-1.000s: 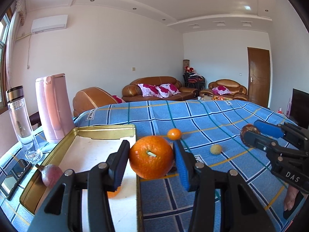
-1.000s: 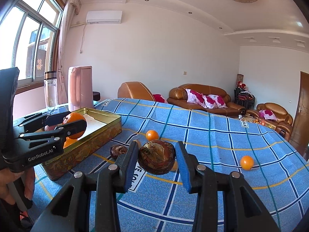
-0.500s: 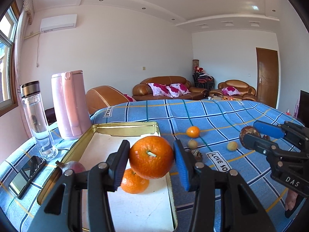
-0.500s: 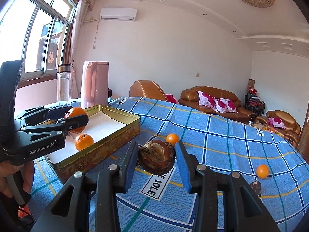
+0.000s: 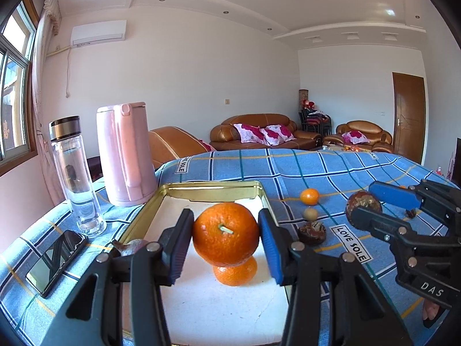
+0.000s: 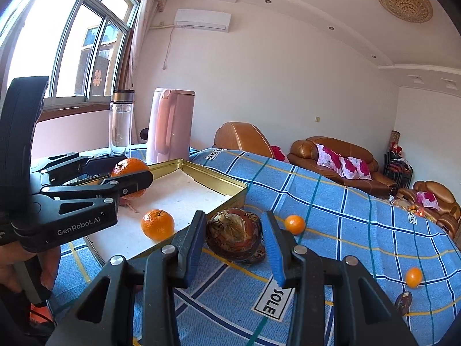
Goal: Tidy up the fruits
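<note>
My left gripper (image 5: 225, 235) is shut on a large orange (image 5: 225, 233) and holds it above the gold tin tray (image 5: 210, 187). A smaller orange (image 5: 236, 274) lies on the tray's white liner under it, and a purplish fruit (image 5: 131, 245) sits at the tray's left side. My right gripper (image 6: 234, 238) is shut on a brown dried fruit (image 6: 234, 235), just right of the tray (image 6: 230, 186). It also shows in the left wrist view (image 5: 363, 201). Small oranges (image 6: 294, 224) (image 6: 414, 277) and brown fruits (image 5: 312, 232) lie loose on the blue plaid cloth.
A pink kettle (image 5: 124, 155) and a clear water bottle (image 5: 76, 176) stand left of the tray. A phone (image 5: 56, 262) lies flat near the left table edge. Sofas stand behind the table.
Both grippers moved left with their fruits. The left gripper's orange went from the tray's right edge to over its middle. The right gripper came closer to the tray.
</note>
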